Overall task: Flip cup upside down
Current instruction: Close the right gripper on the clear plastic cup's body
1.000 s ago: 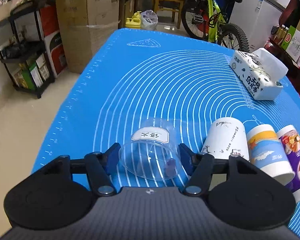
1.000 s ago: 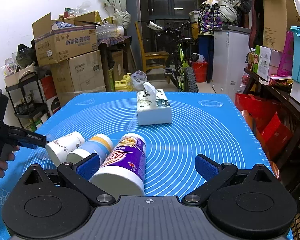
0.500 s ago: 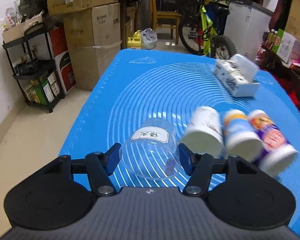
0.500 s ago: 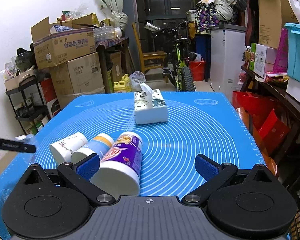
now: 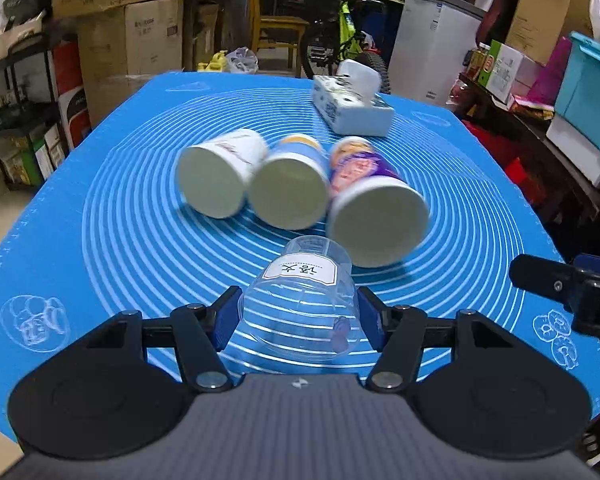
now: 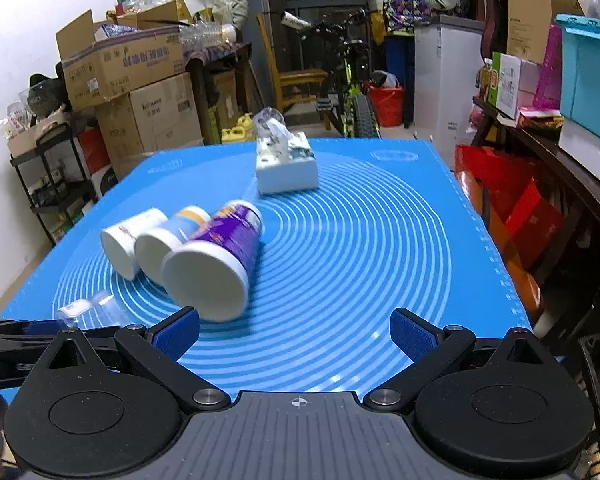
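My left gripper is shut on a clear plastic cup with a white label and holds it on its side above the blue mat, its wide mouth towards the camera. The cup shows faintly at the left in the right wrist view. My right gripper is open and empty over the mat's near edge. Its finger shows at the right of the left wrist view.
Three paper cups lie on their sides on the mat: a white one, a blue and yellow one and a purple one. A tissue box stands behind them. Boxes, shelves and a bicycle surround the table.
My left gripper has swung with the clear cup from the mat's left side to its near edge, in front of the three lying cups. The right gripper has drawn back slightly.
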A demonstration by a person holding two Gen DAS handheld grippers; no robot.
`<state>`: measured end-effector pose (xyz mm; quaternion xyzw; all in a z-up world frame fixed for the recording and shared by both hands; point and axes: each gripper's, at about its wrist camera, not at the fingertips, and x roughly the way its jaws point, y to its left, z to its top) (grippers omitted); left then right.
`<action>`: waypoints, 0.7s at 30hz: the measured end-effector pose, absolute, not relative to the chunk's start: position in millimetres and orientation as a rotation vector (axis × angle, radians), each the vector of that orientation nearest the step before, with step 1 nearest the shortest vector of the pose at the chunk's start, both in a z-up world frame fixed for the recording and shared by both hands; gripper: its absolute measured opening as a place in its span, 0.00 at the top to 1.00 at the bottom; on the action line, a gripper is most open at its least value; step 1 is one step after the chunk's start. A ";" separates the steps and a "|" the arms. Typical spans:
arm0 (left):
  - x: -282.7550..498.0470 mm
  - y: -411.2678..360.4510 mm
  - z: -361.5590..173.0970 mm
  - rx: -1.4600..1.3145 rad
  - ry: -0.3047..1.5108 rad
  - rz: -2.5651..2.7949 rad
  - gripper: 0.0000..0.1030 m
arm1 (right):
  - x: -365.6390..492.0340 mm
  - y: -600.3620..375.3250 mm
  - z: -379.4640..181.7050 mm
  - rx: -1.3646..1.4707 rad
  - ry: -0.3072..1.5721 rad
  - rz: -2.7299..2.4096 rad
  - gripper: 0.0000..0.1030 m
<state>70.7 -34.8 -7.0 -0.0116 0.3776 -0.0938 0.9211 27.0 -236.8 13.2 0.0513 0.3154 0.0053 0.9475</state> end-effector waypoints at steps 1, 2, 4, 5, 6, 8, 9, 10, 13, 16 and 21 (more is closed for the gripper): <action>70.9 -41.3 -10.4 -0.005 0.773 -0.185 0.39 | 25.3 -240.0 11.8 0.105 0.649 0.009 0.02; 70.7 -45.8 -13.8 0.000 0.777 -0.179 0.39 | 23.6 -242.3 9.9 0.106 0.657 0.007 0.02; 72.3 -50.2 -21.0 -0.007 0.803 -0.183 0.39 | 21.6 -248.0 6.5 0.111 0.670 0.002 0.02; 73.2 -52.2 -23.8 -0.009 0.815 -0.187 0.39 | 20.9 -249.5 4.7 0.113 0.676 -0.001 0.02; 70.7 -52.8 -25.7 -0.009 0.821 -0.190 0.38 | 20.2 -252.0 2.9 0.117 0.681 -0.003 0.02; 67.9 -55.3 -27.2 0.007 0.811 -0.186 0.38 | 19.5 -255.5 -0.2 0.122 0.691 -0.006 0.02; 67.1 -54.9 -27.3 0.012 0.810 -0.186 0.38 | 19.3 -256.5 -1.6 0.124 0.695 -0.007 0.02; 64.8 -55.3 -27.3 0.012 0.810 -0.186 0.37 | 19.5 -258.7 -3.1 0.125 0.698 -0.006 0.02; 64.9 -56.6 -28.6 0.017 0.835 -0.178 0.27 | 21.0 -259.4 -5.2 0.129 0.704 0.000 0.02; 62.7 -52.2 -27.9 0.001 0.823 -0.165 0.18 | 21.8 -258.0 -6.9 0.128 0.708 0.009 0.02; 62.3 -48.8 -28.1 -0.004 0.843 -0.158 0.12 | 22.8 -256.9 -10.6 0.131 0.720 0.014 0.02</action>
